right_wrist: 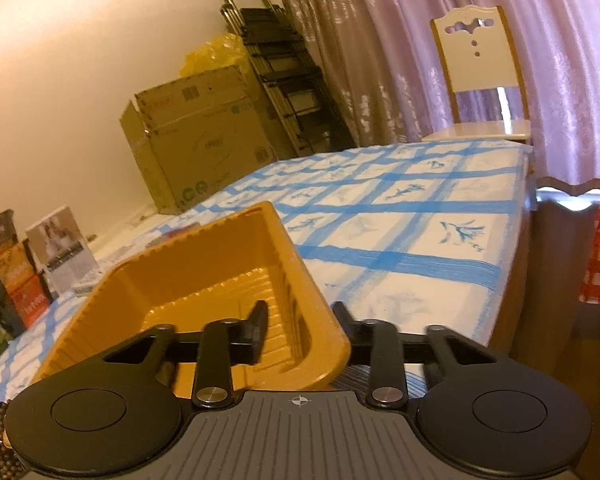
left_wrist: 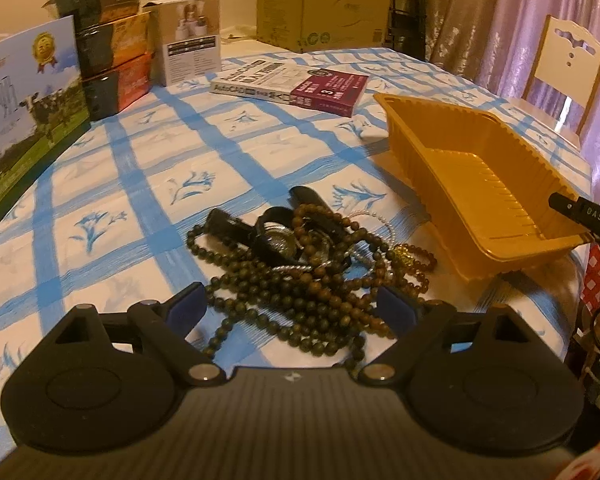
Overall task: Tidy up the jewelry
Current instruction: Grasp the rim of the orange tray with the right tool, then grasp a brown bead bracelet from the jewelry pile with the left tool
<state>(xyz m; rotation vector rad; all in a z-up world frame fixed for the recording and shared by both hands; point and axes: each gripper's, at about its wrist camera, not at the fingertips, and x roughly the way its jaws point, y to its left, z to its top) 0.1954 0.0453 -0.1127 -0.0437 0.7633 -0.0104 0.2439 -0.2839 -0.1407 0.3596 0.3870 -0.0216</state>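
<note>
The left tongs (left_wrist: 290, 304) hang spread wide over the bead pile (left_wrist: 300, 268) on the bench (left_wrist: 140, 168). The right tongs (right_wrist: 300, 316) straddle the yellow tray's (right_wrist: 204, 264) corner wall, pinching it.

A tangled heap of brown and green wooden bead strings with a black watch (left_wrist: 300, 264) lies on the desk covered with a blue-checked white cloth (left_wrist: 140, 184). To its right sits an empty ribbed yellow plastic tray (left_wrist: 472, 184). Behind both lie flat printed books (left_wrist: 292, 86). Stacked printed cardboard boxes (left_wrist: 112, 64) stand at the far left. A white-backed wooden chair (left_wrist: 568, 64) stands beyond the desk's right edge.
</note>
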